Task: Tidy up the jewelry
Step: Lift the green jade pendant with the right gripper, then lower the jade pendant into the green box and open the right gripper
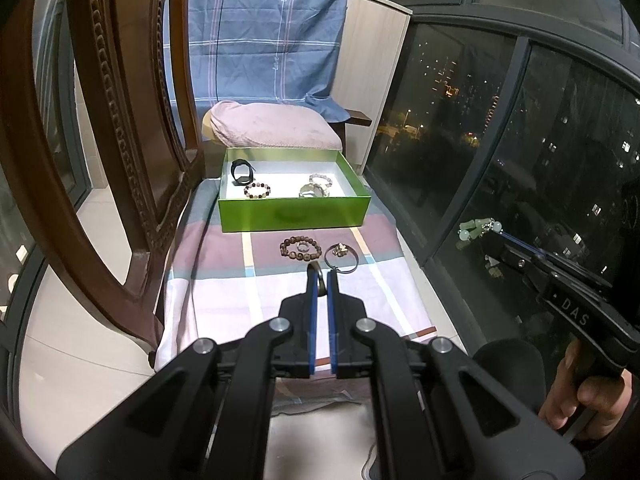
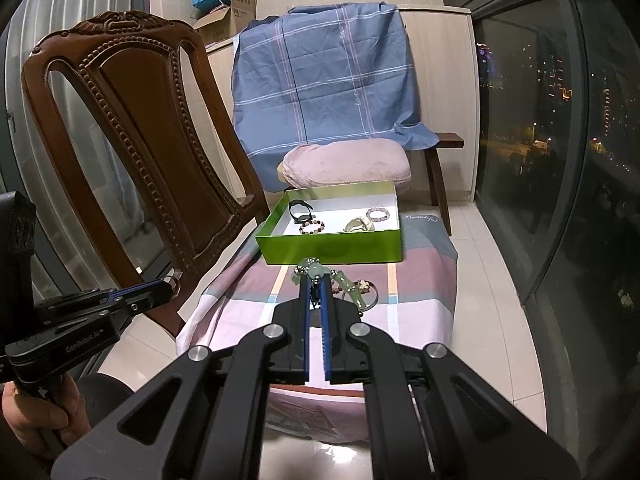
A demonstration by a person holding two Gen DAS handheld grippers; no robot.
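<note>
A green box (image 1: 294, 212) (image 2: 332, 246) sits on a cloth-covered stool and holds a black band (image 1: 241, 172), a brown bead bracelet (image 1: 258, 191), a pale bead bracelet (image 1: 320, 179) and a clear bangle (image 1: 312, 191). In front of it lie a dark bead bracelet (image 1: 301, 249), a small ring (image 1: 303, 246) and a metal bangle with a charm (image 1: 341, 258). My left gripper (image 1: 322, 276) is shut on a metal ring (image 1: 320, 280) above the cloth. My right gripper (image 2: 316, 278) is shut on a pale green jade bracelet (image 2: 320, 272), held in the air; it also shows in the left wrist view (image 1: 480, 229).
A carved wooden chair (image 2: 132, 128) stands at the left. A pink cushion (image 2: 346, 162) and a blue checked cloth (image 2: 332, 76) lie behind the box. Dark glass windows (image 1: 500, 140) run along the right. Cardboard boxes (image 2: 228, 12) stand at the back.
</note>
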